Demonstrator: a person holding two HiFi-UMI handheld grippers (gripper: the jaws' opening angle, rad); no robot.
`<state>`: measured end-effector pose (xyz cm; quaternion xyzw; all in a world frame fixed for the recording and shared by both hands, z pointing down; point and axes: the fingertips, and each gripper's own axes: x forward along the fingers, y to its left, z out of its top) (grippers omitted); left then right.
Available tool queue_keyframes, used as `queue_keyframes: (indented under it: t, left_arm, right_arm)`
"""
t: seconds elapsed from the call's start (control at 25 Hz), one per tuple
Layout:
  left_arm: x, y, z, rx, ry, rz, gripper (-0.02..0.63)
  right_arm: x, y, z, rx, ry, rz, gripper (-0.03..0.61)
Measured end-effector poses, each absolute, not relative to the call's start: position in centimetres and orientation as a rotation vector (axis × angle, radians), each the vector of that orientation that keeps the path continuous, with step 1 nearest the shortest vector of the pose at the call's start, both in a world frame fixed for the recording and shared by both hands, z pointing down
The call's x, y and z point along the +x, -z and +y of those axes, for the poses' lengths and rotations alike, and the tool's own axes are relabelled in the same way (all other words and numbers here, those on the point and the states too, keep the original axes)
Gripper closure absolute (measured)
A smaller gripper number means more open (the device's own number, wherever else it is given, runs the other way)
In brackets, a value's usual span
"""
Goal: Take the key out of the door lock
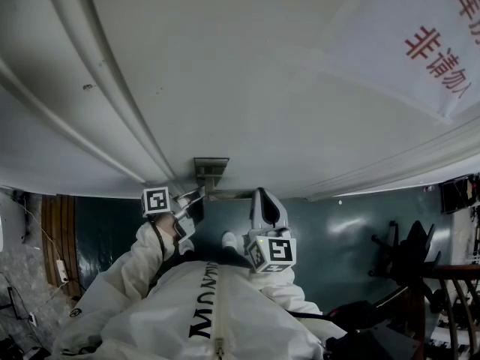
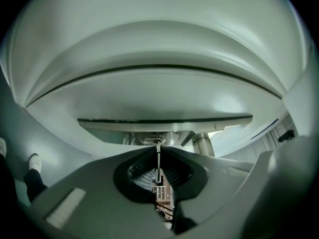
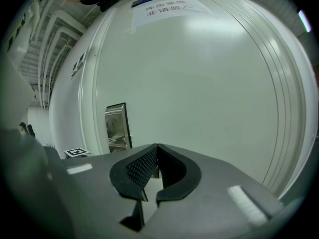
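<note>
A thin metal key (image 2: 158, 159) sticks out of the lock cylinder (image 2: 157, 141) in the steel lock plate (image 1: 210, 172) on the white door (image 1: 225, 66). My left gripper (image 2: 158, 148) is shut on the key, its pads pressed against the blade right at the lock. In the head view the left gripper (image 1: 195, 197) reaches up to the lock plate. My right gripper (image 3: 157, 147) is shut with nothing between its pads and points at the bare door, to the right of the lock plate (image 3: 117, 126). In the head view the right gripper (image 1: 264, 195) sits beside the left one.
A paper notice (image 1: 420, 43) with red print is taped on the door at upper right. A lever handle (image 2: 202, 142) stands beside the lock. Black equipment (image 1: 405, 257) stands on the dark green floor at right. My white suit (image 1: 210, 313) fills the lower middle.
</note>
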<state>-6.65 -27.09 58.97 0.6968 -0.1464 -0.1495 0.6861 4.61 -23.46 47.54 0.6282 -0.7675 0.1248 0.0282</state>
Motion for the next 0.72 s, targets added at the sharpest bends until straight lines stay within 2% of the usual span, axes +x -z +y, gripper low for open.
queue_keyframes:
  t: [0.44,0.72]
  left_arm:
    - [-6.7,-59.3,-27.2,1.555,0.331,-0.322,0.595]
    - [-7.0,-60.4,-22.8,1.579,0.251,-0.320,0.595]
  right_arm:
    - [4.8,-47.6,-23.4,1.938,-0.393,-2.368,0.577]
    - [4.6,-47.7,-23.3,1.940,-0.401,-2.377,0.577]
